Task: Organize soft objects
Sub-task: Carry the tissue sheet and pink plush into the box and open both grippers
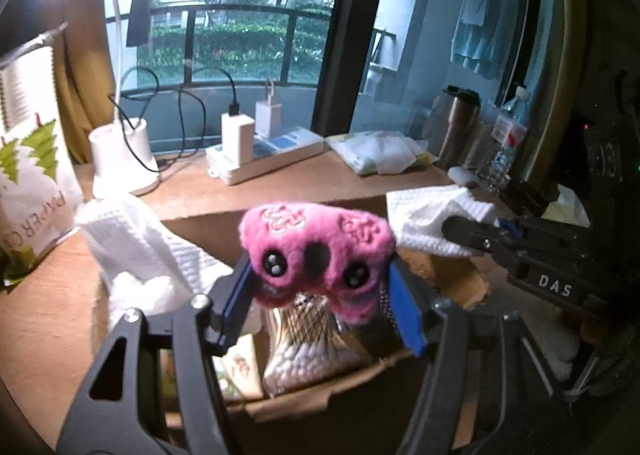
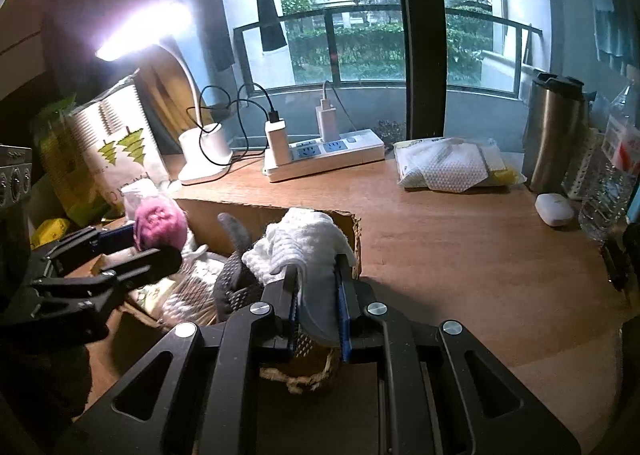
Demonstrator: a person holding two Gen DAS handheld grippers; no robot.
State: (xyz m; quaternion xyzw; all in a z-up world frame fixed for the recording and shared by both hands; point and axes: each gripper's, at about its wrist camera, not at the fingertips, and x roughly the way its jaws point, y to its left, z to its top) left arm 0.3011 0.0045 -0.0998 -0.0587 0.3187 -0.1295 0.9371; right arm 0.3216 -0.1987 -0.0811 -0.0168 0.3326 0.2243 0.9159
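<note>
Grippers over box (image 1: 320, 395), both loaded.
Pink plush (image 1: 316, 255) is clamped by left gripper (image 1: 320, 295); white cloth (image 2: 300, 247) is pinched by right gripper (image 2: 318, 303).

A wooden desk (image 2: 460, 255) runs up to a window. An open cardboard box (image 2: 280, 215) sits on it directly under and ahead of both pairs of jaws. Beyond the jaws, by the glass, lie a white power strip (image 2: 340, 155) with chargers plugged in and a white lamp base (image 2: 204, 159) to its left. Far left of the jaws stands a paper bag (image 1: 32, 183) printed with green trees. To the right of the right jaws are a packet of white cloths (image 2: 452, 169), a steel flask (image 2: 556, 135), a water bottle (image 2: 608, 183) and a small white case (image 2: 554, 209).
</note>
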